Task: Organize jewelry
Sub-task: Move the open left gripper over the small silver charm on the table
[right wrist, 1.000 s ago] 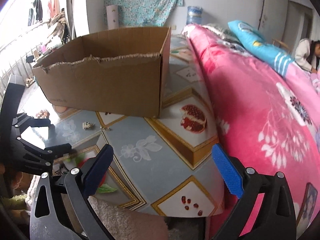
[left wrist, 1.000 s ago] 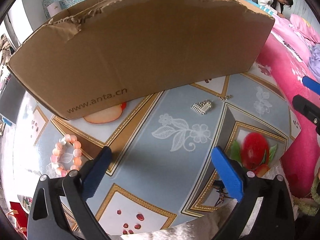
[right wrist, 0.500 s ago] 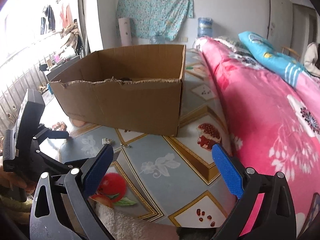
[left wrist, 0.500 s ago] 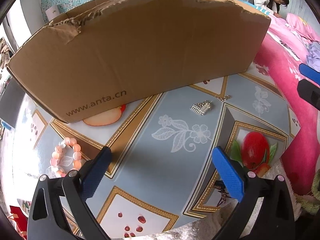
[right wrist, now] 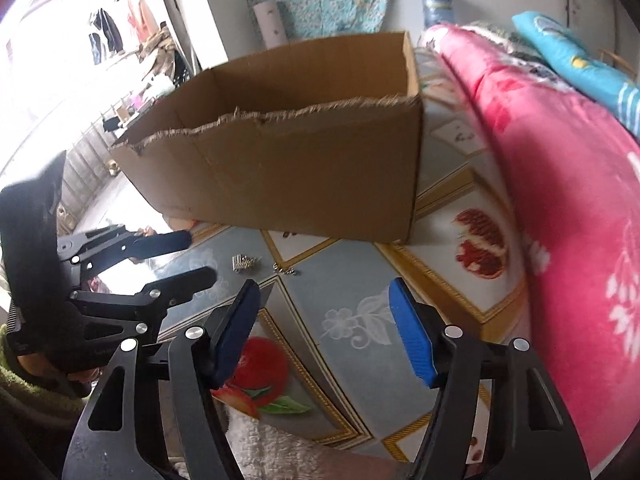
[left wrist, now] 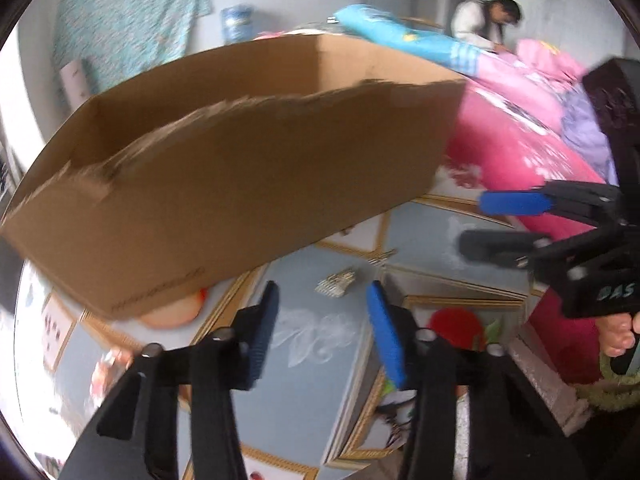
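At the far left of the tabletop, in the left wrist view, we see a blurred smear of pink beads, probably a bracelet, though we cannot tell for sure. Above it stands the cardboard box, open-topped, its near rim torn. Just in front of the box lies a small silver trinket with a bit of silver chain near it to the right; both rest on the fruit-patterned table cover, apart from every finger.

Our left gripper hovers over the cover with its blue pads closing, and nothing sits between them. In the right wrist view the same trinket and chain lie between the two tools. Our right gripper is also closing on empty air above a white flower print. At the far right runs a pink floral quilt, and a person bends over the bedding in the background.
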Action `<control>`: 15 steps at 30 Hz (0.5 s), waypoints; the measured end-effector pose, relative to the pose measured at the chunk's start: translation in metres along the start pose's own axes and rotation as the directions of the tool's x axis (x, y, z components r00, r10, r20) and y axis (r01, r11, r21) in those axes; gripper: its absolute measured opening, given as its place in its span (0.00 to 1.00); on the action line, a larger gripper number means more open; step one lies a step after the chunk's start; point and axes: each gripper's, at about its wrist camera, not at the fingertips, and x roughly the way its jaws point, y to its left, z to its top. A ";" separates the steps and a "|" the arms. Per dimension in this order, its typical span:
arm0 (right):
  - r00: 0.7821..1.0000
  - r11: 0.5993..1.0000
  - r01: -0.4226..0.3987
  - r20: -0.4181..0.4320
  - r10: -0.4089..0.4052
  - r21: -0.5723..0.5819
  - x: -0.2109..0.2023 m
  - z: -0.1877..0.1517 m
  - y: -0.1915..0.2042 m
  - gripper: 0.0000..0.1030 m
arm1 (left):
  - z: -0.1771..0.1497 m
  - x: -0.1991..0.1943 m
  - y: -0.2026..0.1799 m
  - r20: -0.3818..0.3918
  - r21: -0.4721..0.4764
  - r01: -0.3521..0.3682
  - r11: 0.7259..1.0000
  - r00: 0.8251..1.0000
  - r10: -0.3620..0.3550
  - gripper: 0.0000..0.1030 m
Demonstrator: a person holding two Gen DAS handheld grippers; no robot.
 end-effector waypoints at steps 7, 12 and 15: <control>0.999 1.000 -0.009 -0.039 0.009 0.006 0.011 0.001 0.001 0.59 | 0.007 0.024 -0.016 -0.046 0.128 0.002 0.992 0.999 0.004 0.17; 0.999 1.000 -0.011 -0.045 0.011 0.014 0.014 0.001 -0.002 0.59 | 0.010 0.030 -0.016 -0.067 0.144 0.002 0.990 0.998 0.008 0.11; 0.999 1.000 -0.016 -0.047 0.017 0.025 0.016 0.002 -0.003 0.59 | 0.013 0.031 -0.014 -0.076 0.142 0.011 0.990 0.997 0.000 0.05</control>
